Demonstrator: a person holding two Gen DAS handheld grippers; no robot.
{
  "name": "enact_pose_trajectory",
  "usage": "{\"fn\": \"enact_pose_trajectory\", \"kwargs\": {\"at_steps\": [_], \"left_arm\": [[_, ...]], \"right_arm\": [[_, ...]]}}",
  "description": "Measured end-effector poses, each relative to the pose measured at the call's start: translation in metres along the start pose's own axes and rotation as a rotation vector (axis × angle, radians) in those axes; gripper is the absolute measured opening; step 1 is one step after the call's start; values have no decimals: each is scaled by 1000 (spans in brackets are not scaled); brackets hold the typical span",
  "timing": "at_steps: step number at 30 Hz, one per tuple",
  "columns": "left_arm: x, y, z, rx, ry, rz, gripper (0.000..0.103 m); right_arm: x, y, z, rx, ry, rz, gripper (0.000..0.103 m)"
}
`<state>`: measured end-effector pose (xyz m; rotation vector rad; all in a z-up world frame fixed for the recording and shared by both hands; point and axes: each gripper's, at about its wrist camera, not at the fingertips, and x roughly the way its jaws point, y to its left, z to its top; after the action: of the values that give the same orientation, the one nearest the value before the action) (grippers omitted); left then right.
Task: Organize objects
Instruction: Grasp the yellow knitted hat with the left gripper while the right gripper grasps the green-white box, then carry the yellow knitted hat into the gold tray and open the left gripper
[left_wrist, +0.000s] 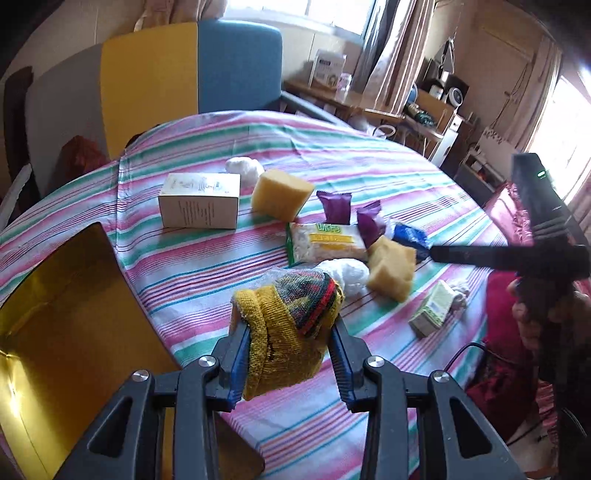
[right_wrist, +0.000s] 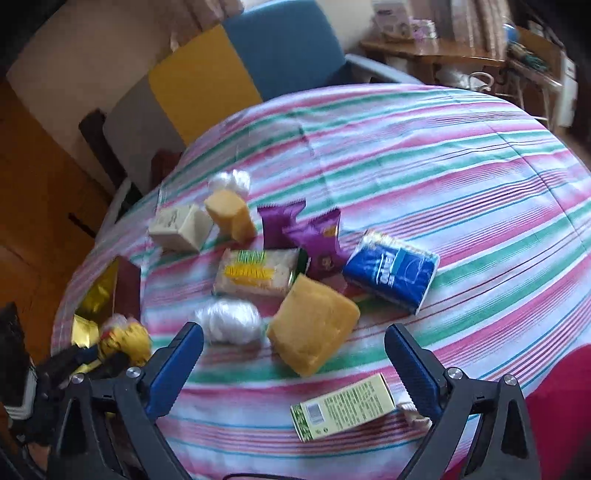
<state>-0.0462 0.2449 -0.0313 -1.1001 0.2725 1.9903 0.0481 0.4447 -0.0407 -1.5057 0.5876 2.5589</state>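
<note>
Left hand-held gripper (left_wrist: 288, 354) was clamped on a yellow knitted sock bundle (left_wrist: 291, 325) with red and green stripes, pads pressing both sides, bundle lifted just above the striped cloth (left_wrist: 369, 155) on the worktop. Gold-lined open box (left_wrist: 59, 332) sat just to its left at the worktop edge. Directly beyond the bundle: white plastic wad (left_wrist: 347, 273), touching it or nearly; then a yellow sponge (left_wrist: 391, 269) and a green-yellow packet of food (left_wrist: 328, 240). Further out: two purple snack packs (left_wrist: 336, 206), blue tissue pack (left_wrist: 410, 236), second sponge (left_wrist: 280, 195), white carton (left_wrist: 201, 201), another white wad (left_wrist: 243, 168).

Right hand-held gripper (right_wrist: 293, 363) had jaws wide apart, nothing between the pads, tilted steeply down over the cloth. Small green carton (right_wrist: 343, 406) lay just under it near the right finger; the near sponge (right_wrist: 314, 325) and plastic wad (right_wrist: 229, 319) lay just ahead between the fingers' line of sight. A hand (left_wrist: 532, 317) gripped its handle at the right edge of the left wrist view.

Blue and yellow chair (left_wrist: 207, 70) stood behind the worktop.
</note>
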Motion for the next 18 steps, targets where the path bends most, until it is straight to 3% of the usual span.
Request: {"fn": "enact_pose_trajectory", "kwargs": {"at_steps": [3, 8, 12, 15, 18], "left_arm": [[-12, 8, -3, -32, -21, -24, 39], [-26, 21, -15, -68, -44, -26, 39], [-39, 38, -26, -111, -58, -9, 39], [-53, 63, -38, -171, -72, 21, 39], [-66, 97, -51, -236, -82, 101, 39]], "right_arm": [[9, 2, -9, -112, 131, -83, 99], [27, 9, -26, -253, 277, -172, 97], [42, 9, -26, -277, 340, -250, 92], [50, 6, -26, -284, 366, -264, 73], [52, 7, -26, -313, 359, -282, 73]]}}
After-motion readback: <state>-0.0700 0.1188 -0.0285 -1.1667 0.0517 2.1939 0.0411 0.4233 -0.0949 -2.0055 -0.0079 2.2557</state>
